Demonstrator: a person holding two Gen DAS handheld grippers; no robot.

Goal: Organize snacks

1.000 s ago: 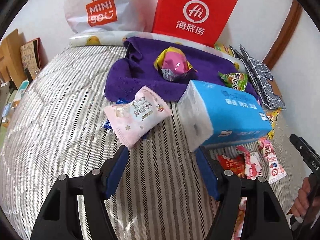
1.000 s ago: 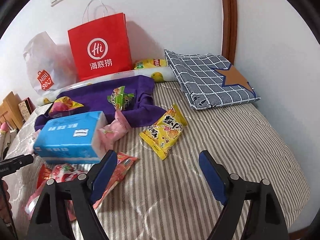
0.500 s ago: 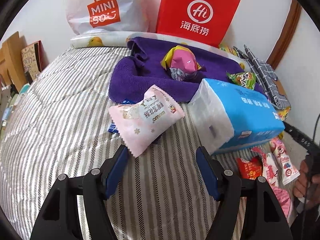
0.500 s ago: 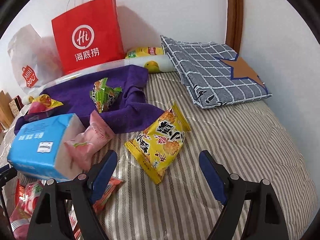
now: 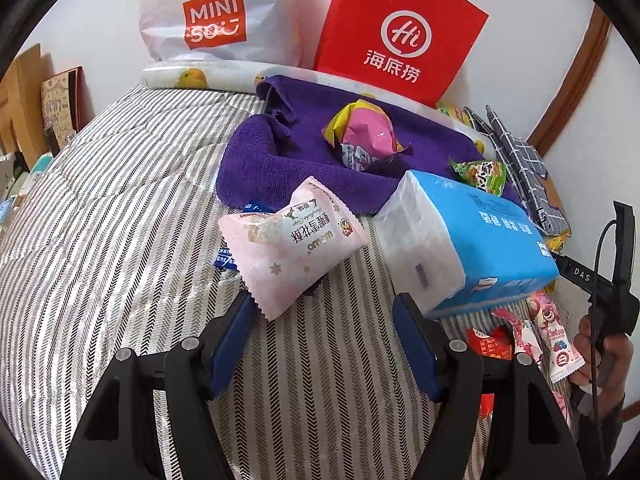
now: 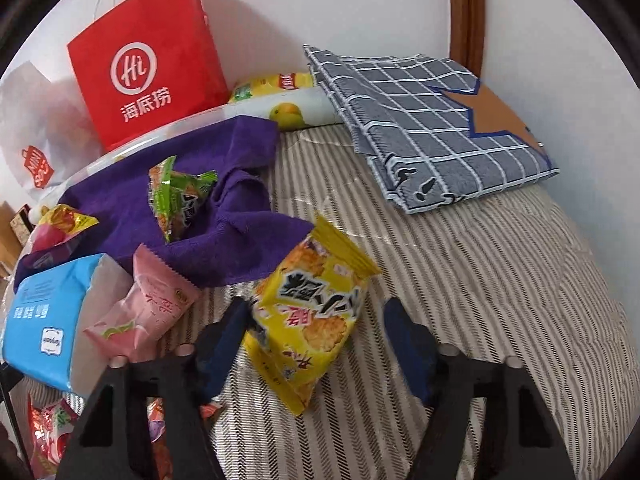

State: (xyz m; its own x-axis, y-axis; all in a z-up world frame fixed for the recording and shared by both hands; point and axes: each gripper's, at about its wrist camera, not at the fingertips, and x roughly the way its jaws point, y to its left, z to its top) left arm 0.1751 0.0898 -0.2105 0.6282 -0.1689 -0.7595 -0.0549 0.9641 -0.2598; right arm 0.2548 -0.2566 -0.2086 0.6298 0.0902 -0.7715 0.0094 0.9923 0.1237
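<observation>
Right tool (image 6: 312, 336) sits low centre of the right wrist view, w/ the yellow cracker packet (image 6: 310, 318) between its blue pads. Jaws have just been closing on it; left pad looks to touch the packet's left edge, right pad is apart from it w/ a gap showing, so not pinching yet. Frame's blurred there, so contact is a best read.

Left tool (image 5: 324, 336), low centre of the left wrist view, is half spread & holding nothing. Pink snack bag (image 5: 290, 242) lies just above it on the striped bed (image 5: 120, 208); left pad nearly meets the bag's lower corner.

Rest of the snacks: green packet (image 6: 180, 194) & a pink-yellow bag (image 5: 366, 138) lie on the purple towel (image 5: 280, 152), mid frame. A few small pink/red packets (image 5: 532, 336) lie lower right in the left view, under the blue tissue pack (image 5: 472, 240). Red paper bag (image 6: 148, 56) stands at the wall, upper left of the right view.

Risks, as I judge them:
- Packet is puffy & slick. A squeeze near its edge could pop it out sideways, or crush the crackers if too hard.
- It lies tilted across the jaws, so a grip on one corner may let it swing & drop on lifting.
- Soft bed gives under pressure, so pads could snag the cover.
- Left tool could nudge the pink bag away if it advances w/o opening wider.
</observation>
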